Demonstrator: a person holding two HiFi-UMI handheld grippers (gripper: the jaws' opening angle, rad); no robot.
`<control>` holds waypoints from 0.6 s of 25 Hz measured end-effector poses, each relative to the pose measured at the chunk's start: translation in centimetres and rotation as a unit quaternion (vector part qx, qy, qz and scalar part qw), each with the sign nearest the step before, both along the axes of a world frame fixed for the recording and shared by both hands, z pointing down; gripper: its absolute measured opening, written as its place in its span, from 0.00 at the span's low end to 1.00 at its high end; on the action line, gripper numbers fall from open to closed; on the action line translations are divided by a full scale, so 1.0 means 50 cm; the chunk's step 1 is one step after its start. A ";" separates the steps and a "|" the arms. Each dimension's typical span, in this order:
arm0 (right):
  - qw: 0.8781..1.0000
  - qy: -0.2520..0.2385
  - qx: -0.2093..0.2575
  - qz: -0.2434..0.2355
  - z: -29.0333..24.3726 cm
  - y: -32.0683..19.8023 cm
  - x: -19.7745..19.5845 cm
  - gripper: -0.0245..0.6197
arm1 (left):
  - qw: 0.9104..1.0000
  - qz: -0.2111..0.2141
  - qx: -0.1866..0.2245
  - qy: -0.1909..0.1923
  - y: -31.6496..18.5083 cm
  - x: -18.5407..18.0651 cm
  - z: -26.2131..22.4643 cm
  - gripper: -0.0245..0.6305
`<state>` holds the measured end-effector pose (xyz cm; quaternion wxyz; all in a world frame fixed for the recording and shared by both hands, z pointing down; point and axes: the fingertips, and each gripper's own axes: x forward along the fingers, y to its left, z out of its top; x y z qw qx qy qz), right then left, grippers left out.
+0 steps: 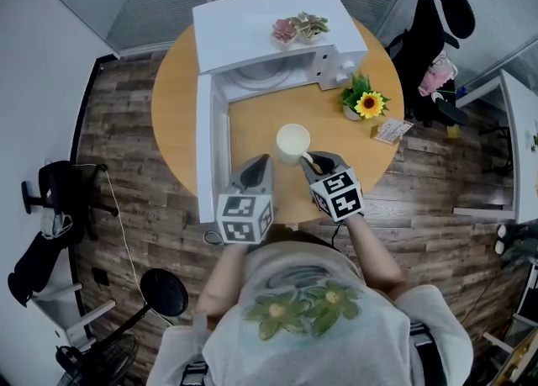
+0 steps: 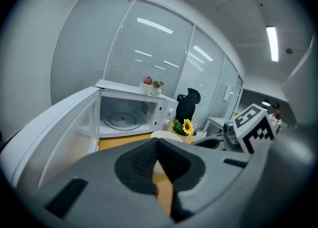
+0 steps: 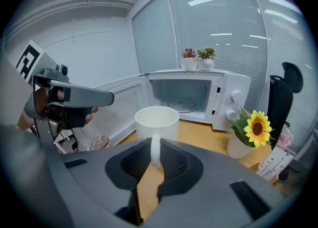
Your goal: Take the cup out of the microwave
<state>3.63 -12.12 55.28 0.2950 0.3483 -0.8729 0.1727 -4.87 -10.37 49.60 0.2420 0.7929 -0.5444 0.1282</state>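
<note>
The cup (image 1: 292, 141), a plain white mug, is already out of the microwave (image 1: 271, 16). In the head view it sits at the middle of the frame, over the round table (image 1: 178, 111), just in front of the open cavity. No view shows whether its base is touching the table.

The right gripper (image 1: 311, 158) has it by the handle (image 3: 155, 148). In the right gripper view, the jaws are closed to a narrow gap with the handle loop pinched between their ribbed pads, and the mug body stands upright just beyond the tips. The left gripper (image 1: 261, 162) is just left of the cup. Its jaws are closed tip to tip with nothing between them, and it lies close beside the swung-open door (image 1: 212, 145).

The mug looks like glazed ceramic, so it is probably stiff, fairly heavy for its size, smooth and breakable. Held only by the handle, its weight hangs off to one side and the body will tend to swing or tip. The hold should sit squarely across the handle loop, close to the wall, with the mug kept upright and set down gently. The potted sunflower (image 1: 368, 104) at centre right stands well apart.
</note>
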 end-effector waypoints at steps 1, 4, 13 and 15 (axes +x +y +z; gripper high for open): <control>1.000 0.002 -0.003 0.000 0.007 0.004 0.002 0.13 | 1.000 0.001 -0.001 0.000 0.002 0.001 0.003 0.04; 1.000 0.009 -0.011 0.001 0.029 0.016 0.006 0.13 | 1.000 0.004 -0.004 -0.001 0.010 0.002 0.009 0.04; 0.999 0.028 -0.032 0.006 0.089 0.040 0.014 0.13 | 1.000 0.020 -0.005 0.008 0.021 0.006 0.014 0.04; 0.999 0.031 -0.037 0.008 0.100 0.044 0.015 0.13 | 1.000 0.022 -0.006 0.009 0.021 0.007 0.015 0.04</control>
